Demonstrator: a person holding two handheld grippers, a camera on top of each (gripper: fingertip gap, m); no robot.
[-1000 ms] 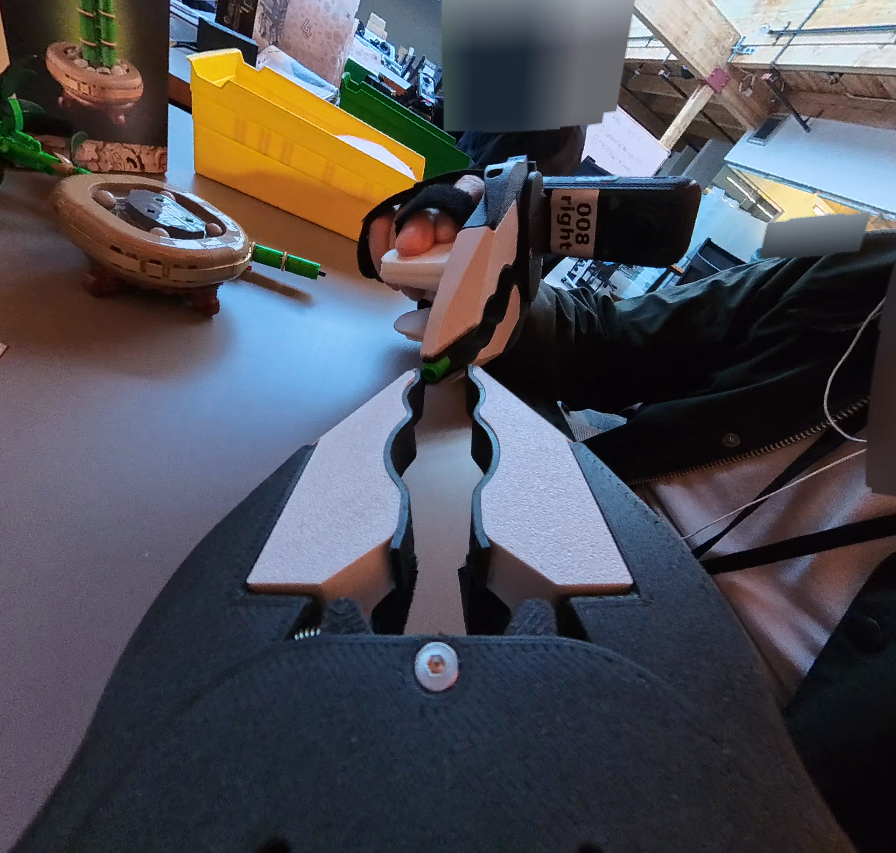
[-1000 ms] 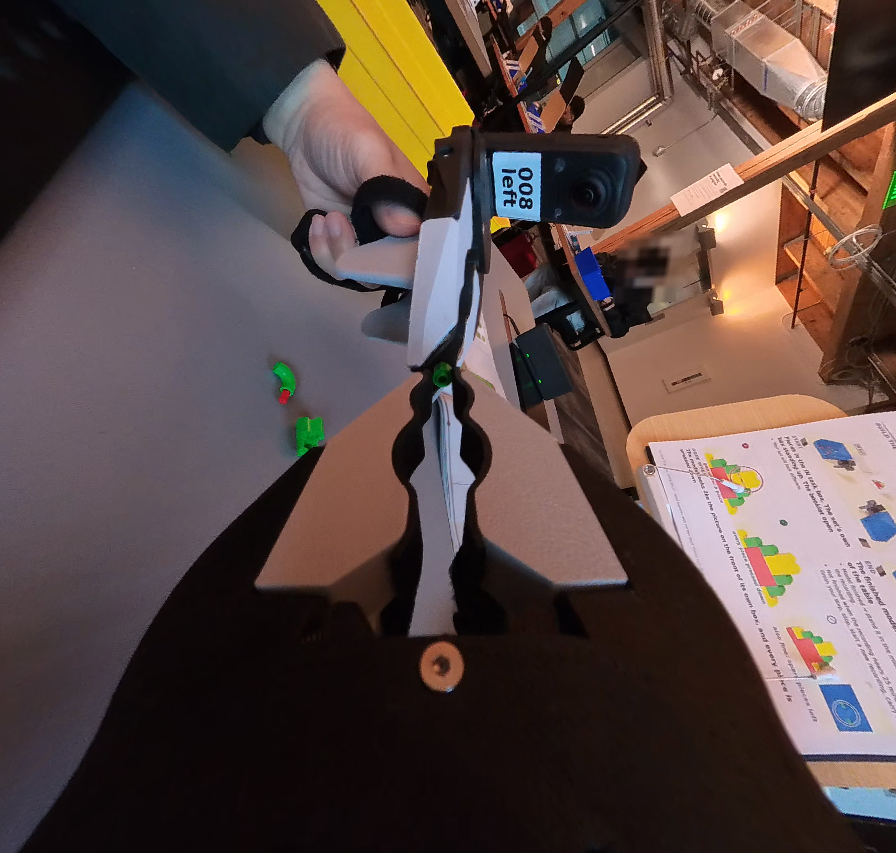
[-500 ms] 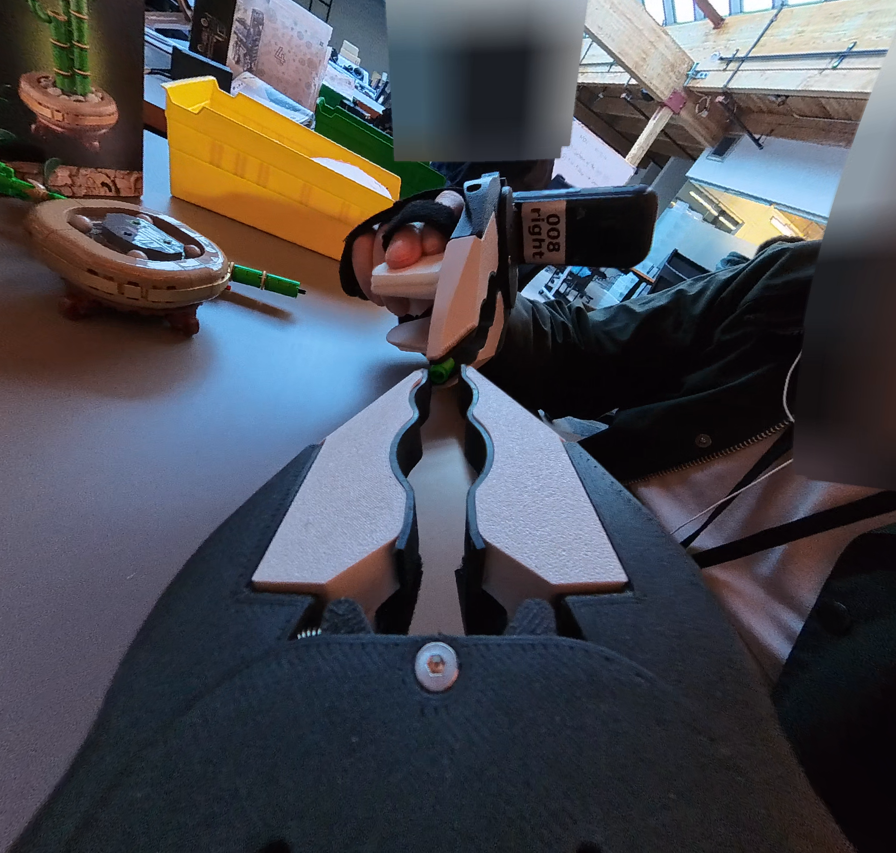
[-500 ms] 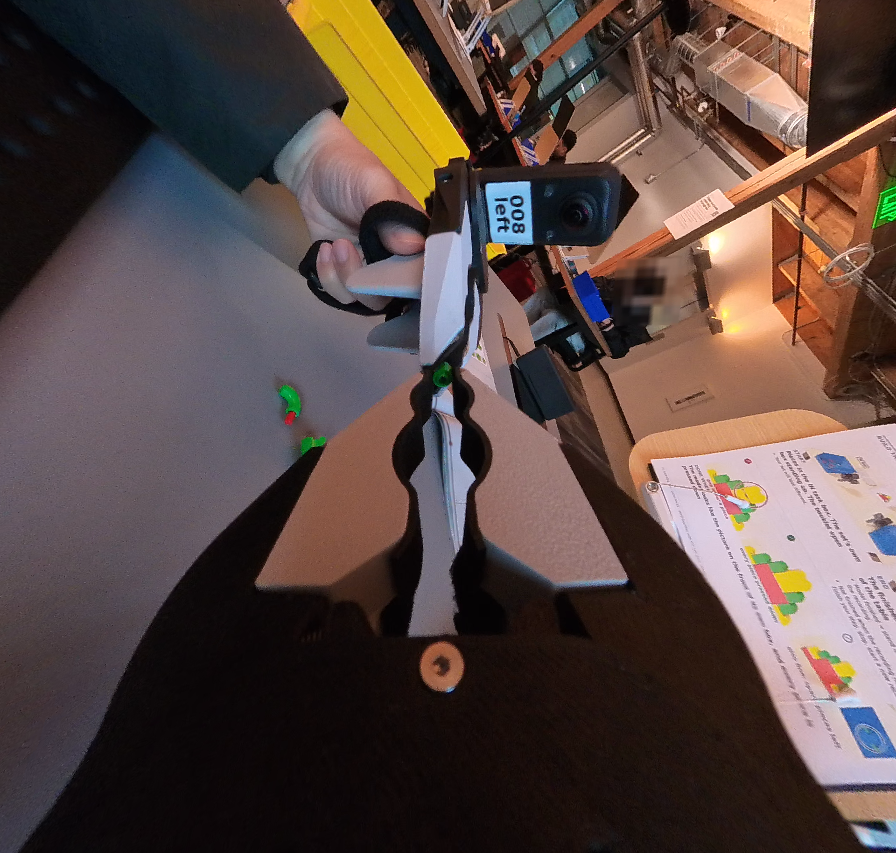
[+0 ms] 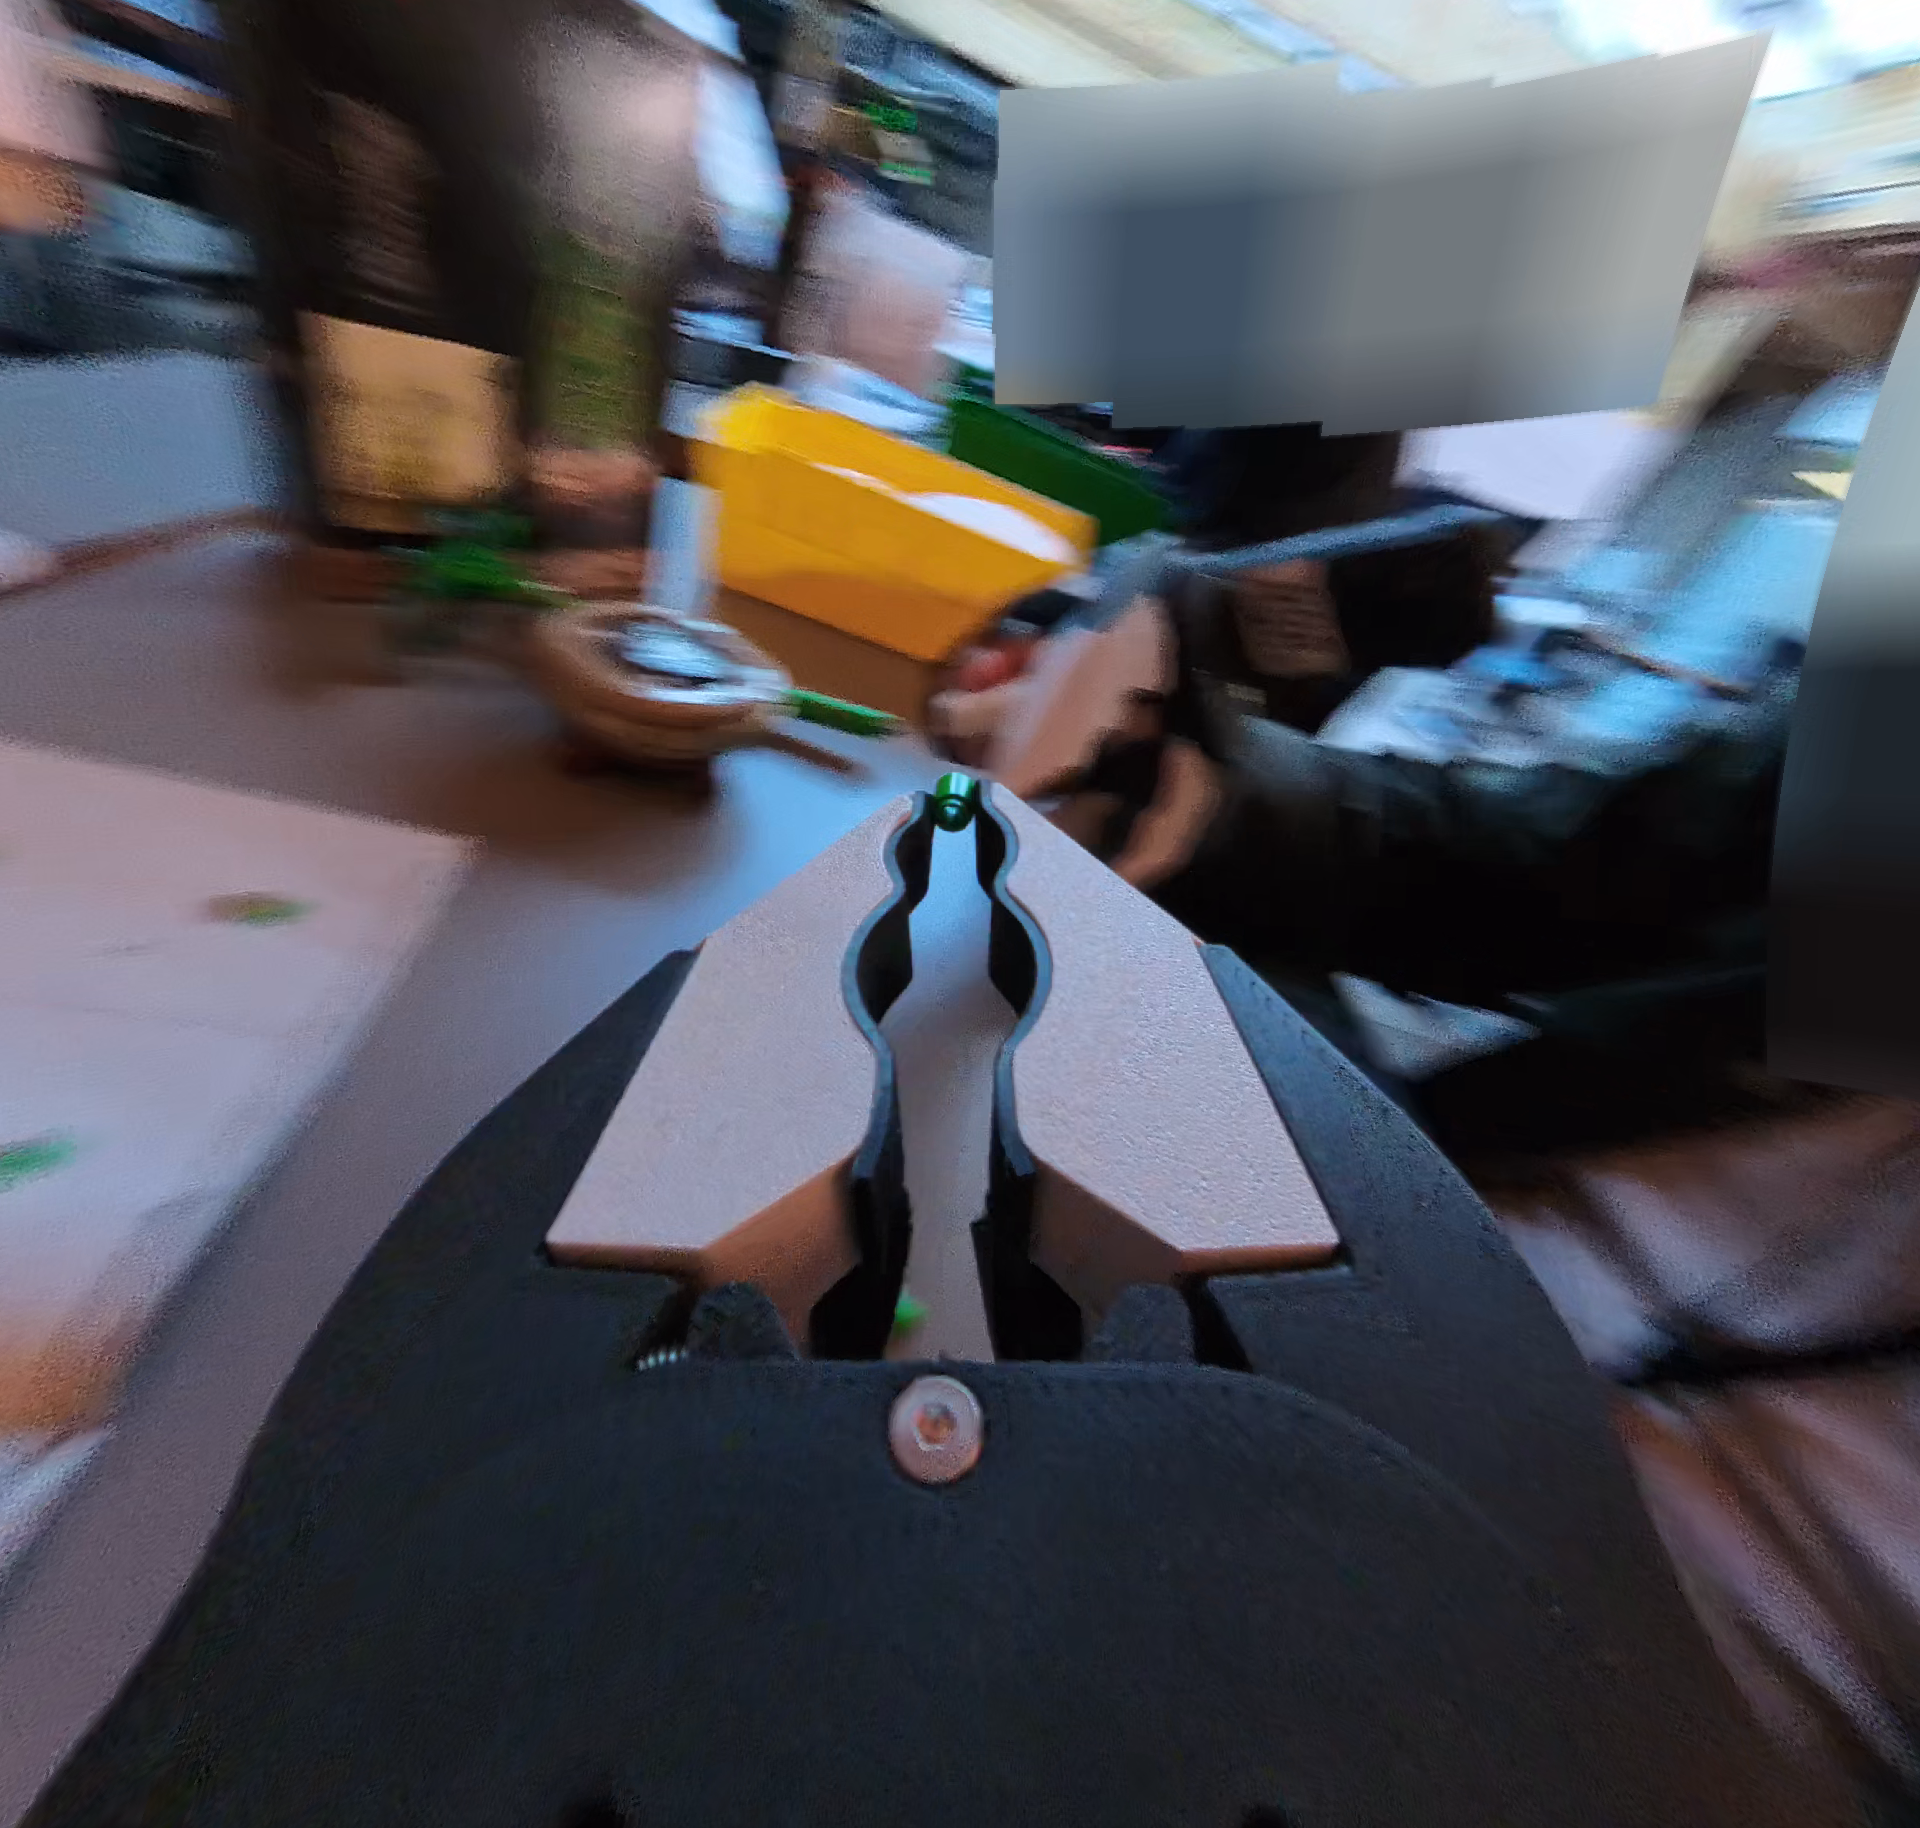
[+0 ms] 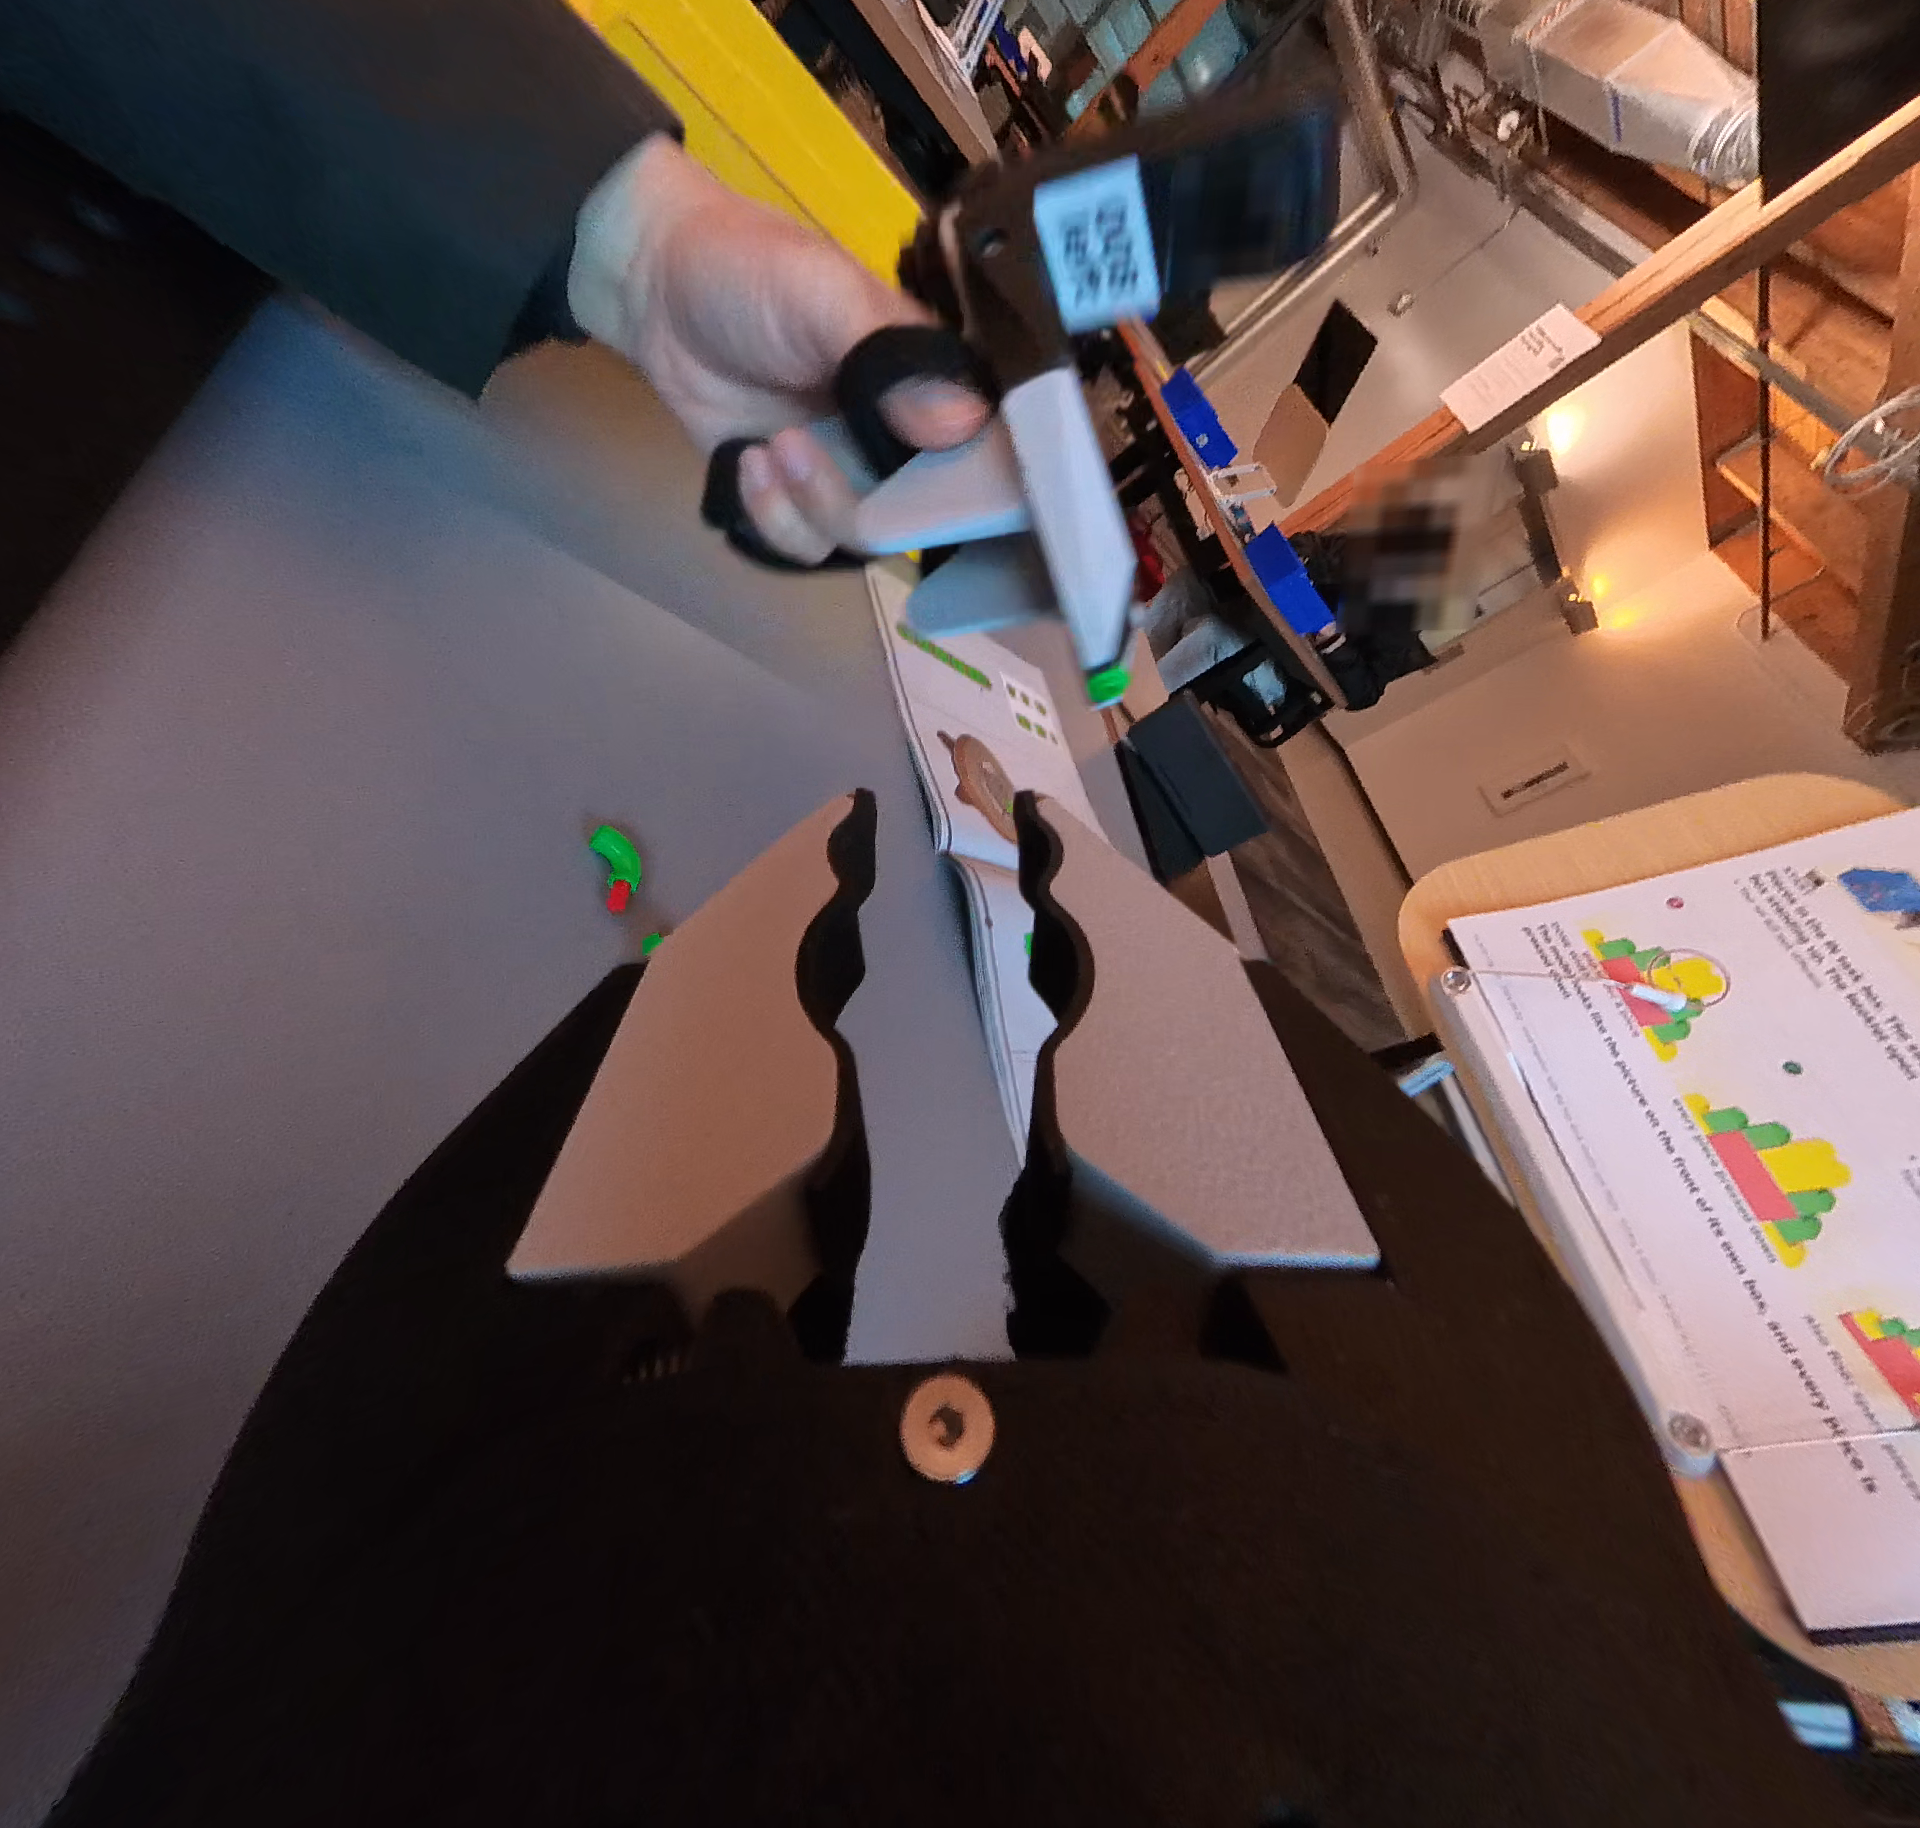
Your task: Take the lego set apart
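From my left wrist camera, badly smeared by motion, I see my left gripper [image 5: 954, 810] clenched on a small green lego piece [image 5: 955, 802], pinched at the very tips of the fingers; farther off on the brown table [image 5: 312, 718] sits the round tan lego base [image 5: 660, 682], with a green stem [image 5: 836, 710] lying just beside it; behind those stand a yellow bin [image 5: 862, 542] and a green bin [image 5: 1039, 464].

From my right wrist camera the picture is sharp; my right gripper [image 6: 940, 814] hangs released, its jaws apart and holding nothing; on the grey tabletop to its left lies a curved green-and-red piece [image 6: 615, 862], loose; ahead an open instruction booklet [image 6: 982, 791] lies flat; above it a hand [image 6: 748, 365] carries the left gripper, the green piece showing at its tip; at far right a printed sheet [image 6: 1704, 1134] rests on a pale board.

I judge the step in hand to be setting this freed piece down; to do it well I would keep the pinch firm until the piece is low over bare table, near the loose bits, then open slowly so it does not roll; I would bring the empty right gripper back toward the base for the next part.
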